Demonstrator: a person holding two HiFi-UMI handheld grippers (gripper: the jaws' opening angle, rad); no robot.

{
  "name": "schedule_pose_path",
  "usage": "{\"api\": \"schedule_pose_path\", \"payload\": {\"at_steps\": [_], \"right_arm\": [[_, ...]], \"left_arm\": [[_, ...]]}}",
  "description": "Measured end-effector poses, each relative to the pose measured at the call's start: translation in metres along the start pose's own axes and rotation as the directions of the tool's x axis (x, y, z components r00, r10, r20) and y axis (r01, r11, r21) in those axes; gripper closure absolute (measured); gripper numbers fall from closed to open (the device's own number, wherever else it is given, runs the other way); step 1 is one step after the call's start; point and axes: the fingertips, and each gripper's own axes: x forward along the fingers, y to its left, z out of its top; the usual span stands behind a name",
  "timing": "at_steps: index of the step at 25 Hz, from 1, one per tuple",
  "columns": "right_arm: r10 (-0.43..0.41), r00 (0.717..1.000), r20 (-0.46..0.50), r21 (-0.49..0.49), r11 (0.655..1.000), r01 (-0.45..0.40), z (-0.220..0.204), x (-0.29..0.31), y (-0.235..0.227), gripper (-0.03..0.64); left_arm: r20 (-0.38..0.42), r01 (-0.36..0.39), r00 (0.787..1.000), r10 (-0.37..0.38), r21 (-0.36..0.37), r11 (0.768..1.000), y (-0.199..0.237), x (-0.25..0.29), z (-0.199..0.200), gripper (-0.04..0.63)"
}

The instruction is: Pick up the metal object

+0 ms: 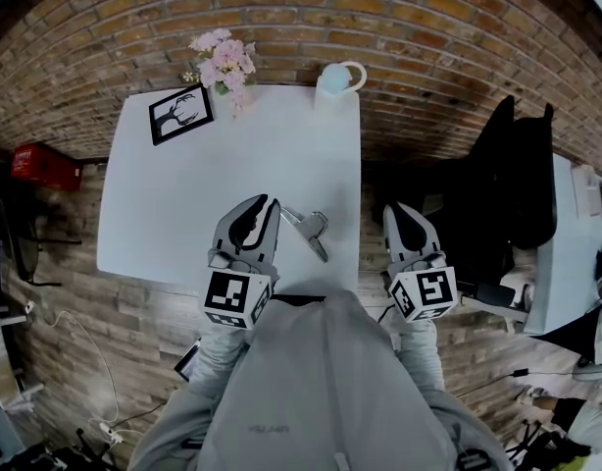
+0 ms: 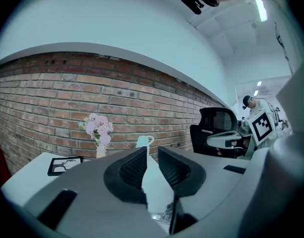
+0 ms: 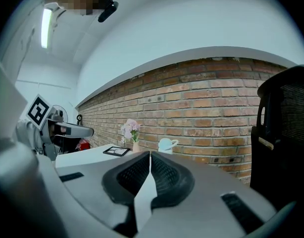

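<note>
The metal object (image 1: 309, 228), a shiny hinged clip-like piece, lies on the white table (image 1: 174, 204) near its front right part. My left gripper (image 1: 270, 202) hovers just left of it, its tips close to the object's left end. In the left gripper view the left gripper (image 2: 152, 155) shows a narrow gap between its pads with nothing in it, and a glint of the metal object (image 2: 167, 213) shows low between the jaws. My right gripper (image 1: 394, 207) is held beyond the table's right edge. Its pads (image 3: 150, 157) meet, empty.
At the table's far edge stand a black picture frame (image 1: 180, 114), a vase of pink flowers (image 1: 223, 62) and a pale jug (image 1: 338, 78). A brick wall runs behind. A black office chair (image 1: 507, 194) stands to the right, and a red item (image 1: 44, 165) sits on the floor to the left.
</note>
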Motion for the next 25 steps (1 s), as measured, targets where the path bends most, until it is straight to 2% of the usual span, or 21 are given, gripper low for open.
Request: {"api": "schedule_pose_path", "payload": {"at_steps": [2,10,18,25], "right_arm": [[-0.001,1.000,-0.003,0.004,1.000,0.001,-0.002,0.001,0.002,0.592],[0.000,1.000,-0.005,0.015,1.000,0.000,-0.003,0.003,0.006,0.592],[-0.026,0.999,-0.024,0.038,0.999,0.027,-0.011,0.002,0.003,0.592],[-0.043,0.997,-0.057,0.053,0.998,0.046,-0.021,0.001,0.000,0.592]], "left_arm": [[-0.014,0.021,1.000,-0.021,-0.004,1.000,-0.003,0.002,-0.003,0.458],[-0.051,0.073,0.996,-0.073,-0.005,0.997,-0.010,0.011,-0.013,0.367],[-0.110,0.127,0.986,-0.127,-0.011,0.992,-0.017,0.027,-0.032,0.311],[-0.201,0.205,0.958,-0.204,-0.018,0.979,-0.031,0.045,-0.061,0.288]]}}
